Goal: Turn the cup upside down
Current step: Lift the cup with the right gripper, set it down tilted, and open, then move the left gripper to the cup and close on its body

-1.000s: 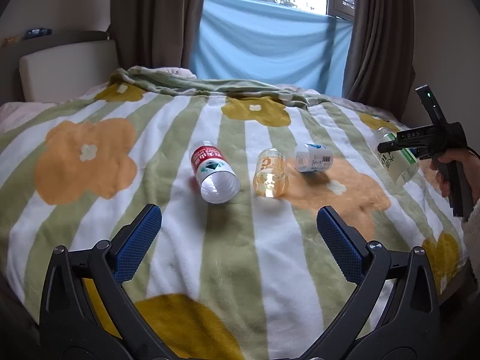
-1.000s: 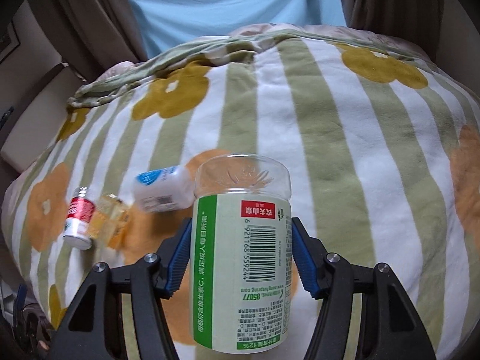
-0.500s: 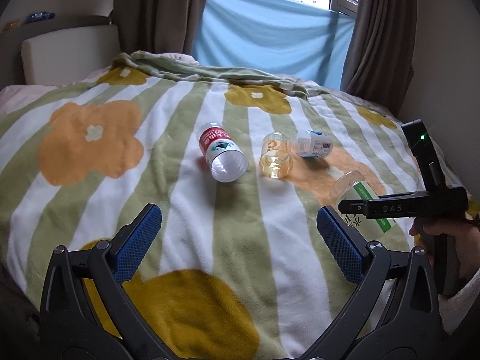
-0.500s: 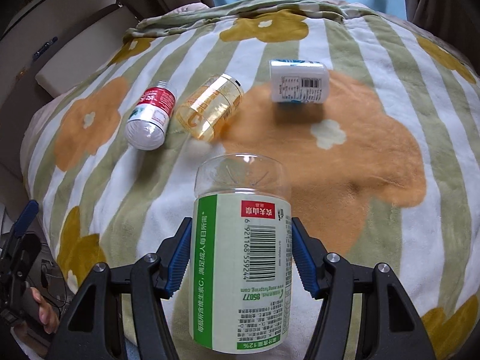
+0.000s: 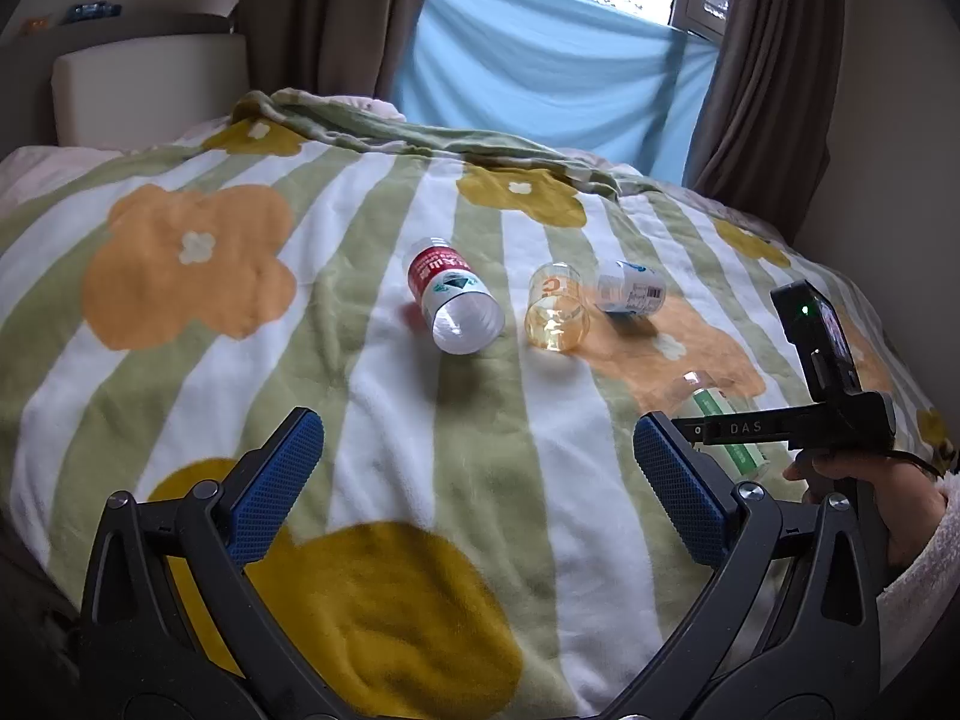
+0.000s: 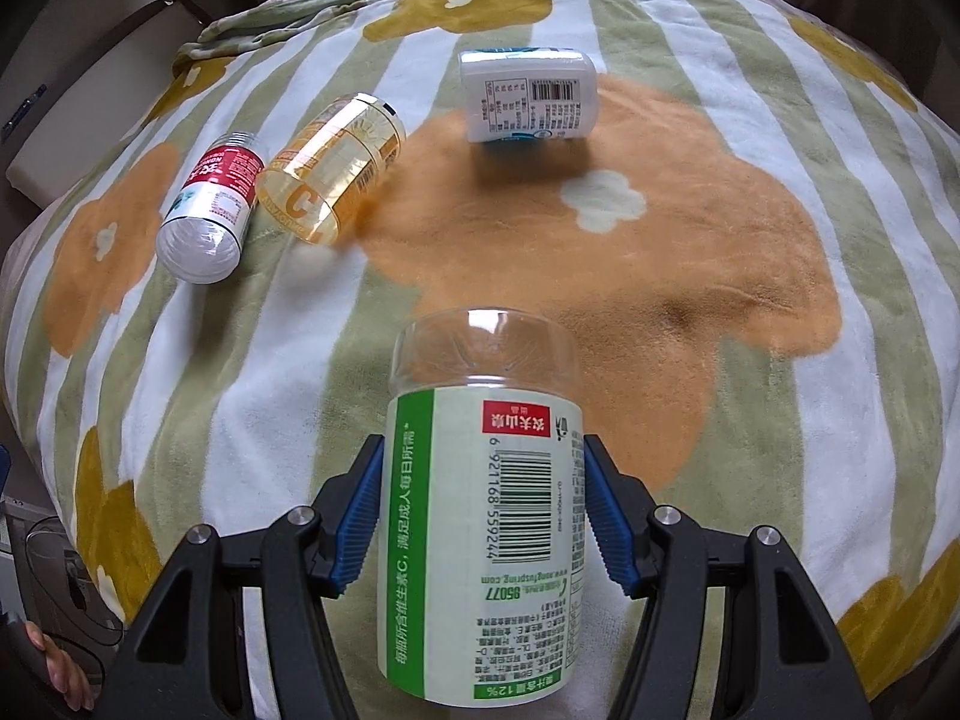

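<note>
The right gripper [image 6: 483,516] has its blue pads clamped on the sides of the green-labelled cup [image 6: 480,534], a cut-off bottle body held low over the flowered blanket [image 6: 630,276] near the bed's front edge, its clear closed end pointing away from the camera. The worry is the landing: the bedding is soft and uneven, so a tall, light cup set on its open rim could tip once released, and the thin plastic could buckle or slip in the grip. It looks empty, though its open end is out of sight. Well apart lie three others on their sides: a red-labelled cup [image 6: 207,213], an amber cup [image 6: 333,171] and a white-labelled one [image 6: 528,95], all seemingly empty. The left gripper [image 5: 477,480] hangs idle, fingers wide apart.
</note>
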`<state>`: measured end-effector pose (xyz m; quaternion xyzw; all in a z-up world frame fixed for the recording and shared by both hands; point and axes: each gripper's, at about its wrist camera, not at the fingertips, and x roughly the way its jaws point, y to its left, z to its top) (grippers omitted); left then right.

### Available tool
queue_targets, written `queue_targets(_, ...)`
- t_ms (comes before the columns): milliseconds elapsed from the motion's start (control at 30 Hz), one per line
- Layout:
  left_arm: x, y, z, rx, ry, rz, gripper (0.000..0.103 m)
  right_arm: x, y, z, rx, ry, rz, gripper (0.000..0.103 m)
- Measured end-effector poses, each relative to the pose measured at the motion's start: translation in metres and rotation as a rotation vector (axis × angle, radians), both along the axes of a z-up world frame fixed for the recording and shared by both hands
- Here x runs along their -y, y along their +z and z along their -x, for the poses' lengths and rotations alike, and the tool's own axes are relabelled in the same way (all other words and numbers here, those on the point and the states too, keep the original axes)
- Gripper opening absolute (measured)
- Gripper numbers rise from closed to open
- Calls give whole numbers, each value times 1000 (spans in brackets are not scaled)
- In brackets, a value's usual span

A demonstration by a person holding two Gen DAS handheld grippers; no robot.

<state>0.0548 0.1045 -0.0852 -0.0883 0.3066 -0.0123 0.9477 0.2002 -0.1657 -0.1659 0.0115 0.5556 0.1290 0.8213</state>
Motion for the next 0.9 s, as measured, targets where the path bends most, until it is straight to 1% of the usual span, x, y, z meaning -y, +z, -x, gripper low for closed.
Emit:
queue_targets(33, -1, 0, 0, -2, 0, 5, 103, 1, -1, 0, -6, -6, -3, 59)
queue_targets(67, -1, 1, 0, -3, 0, 11, 103, 2, -1, -1, -11, -15, -15, 62)
queue_targets(100, -1, 0, 0, -4, 0, 15, 103, 4, 0, -2, -14, -28, -34, 67)
queue_targets(133, -1, 0, 0, -6, 0, 19, 103, 7, 1, -2, -15, -39, -44, 83)
queue_targets(167, -1, 0, 0, -11, 0, 21, 103, 9, 4, -2, -9, -48, -45, 93)
queue_targets(233, 0, 1, -2, -19, -2, 26, 103, 12, 11, 0, 15, -44, -56, 94)
queue_targets(300, 2, 4, -5, -27, -7, 33, 103, 17, 18, 3, 19, -32, -54, 103)
queue_targets(433, 8, 14, -15, -47, -12, 14, 103, 32, 38, 17, 59, -19, -95, 103)
queue_targets(567, 25, 31, -31, -77, -61, 13, 103, 53, 59, 43, 155, -8, -117, 103)
queue_targets(633, 40, 37, -43, -105, -89, 11, 103, 64, 67, 57, 203, 9, -138, 103)
queue_targets(667, 48, 39, -49, -125, -105, 17, 103, 70, 72, 64, 239, 16, -142, 103)
queue_targets(767, 76, 39, -72, -207, -162, 49, 103, 83, 80, 87, 320, 32, -91, 103)
queue_targets(833, 98, 36, -90, -273, -188, 47, 103, 92, 87, 104, 406, 26, -96, 103)
queue_targets(900, 121, 28, -108, -356, -230, 59, 103, 99, 92, 118, 471, 31, -109, 103)
